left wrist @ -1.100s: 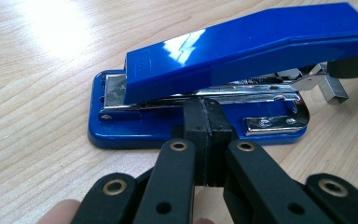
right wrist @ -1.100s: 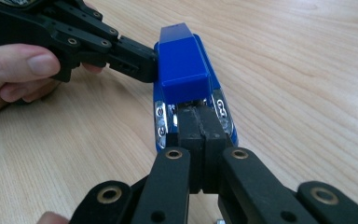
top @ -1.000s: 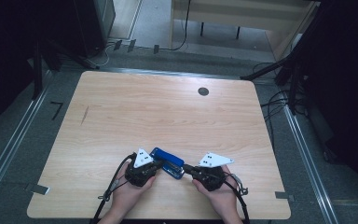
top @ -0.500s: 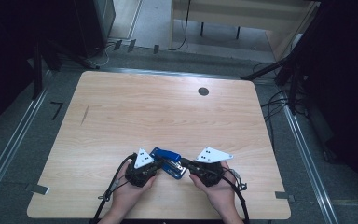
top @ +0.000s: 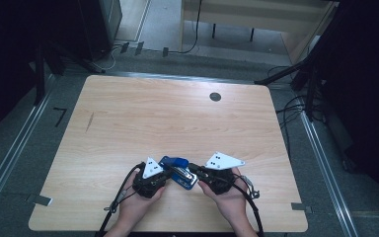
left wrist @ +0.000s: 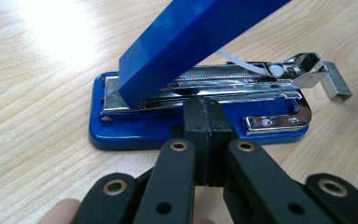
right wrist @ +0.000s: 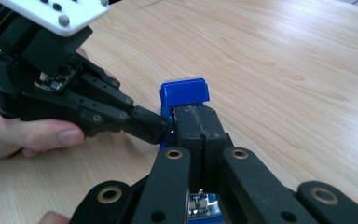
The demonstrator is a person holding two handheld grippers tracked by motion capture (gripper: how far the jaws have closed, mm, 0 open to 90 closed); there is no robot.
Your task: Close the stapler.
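Observation:
A blue stapler point(top: 173, 162) lies on the wooden table point(top: 177, 118) near the front edge, between both hands. In the left gripper view its blue cover point(left wrist: 186, 42) is swung up off the metal magazine point(left wrist: 223, 84), and a staple strip point(left wrist: 335, 84) sticks out at the right end. My left gripper point(left wrist: 208, 109) is shut, with nothing between its jaws, and its tips rest against the stapler's side point(top: 167, 173). My right gripper point(right wrist: 196, 119) is shut too and empty. It lies along the stapler from the opposite end point(top: 193, 172), with the cover's blue end point(right wrist: 184, 95) just past its tips.
A round black grommet point(top: 215, 97) sits in the far part of the table. A dark streak point(top: 90, 122) marks the left side. Cables trail from both grippers over the front edge. Metal rails run along the floor on both sides.
My right gripper has risen slightly and edged left along the stapler. The left gripper has stayed in place.

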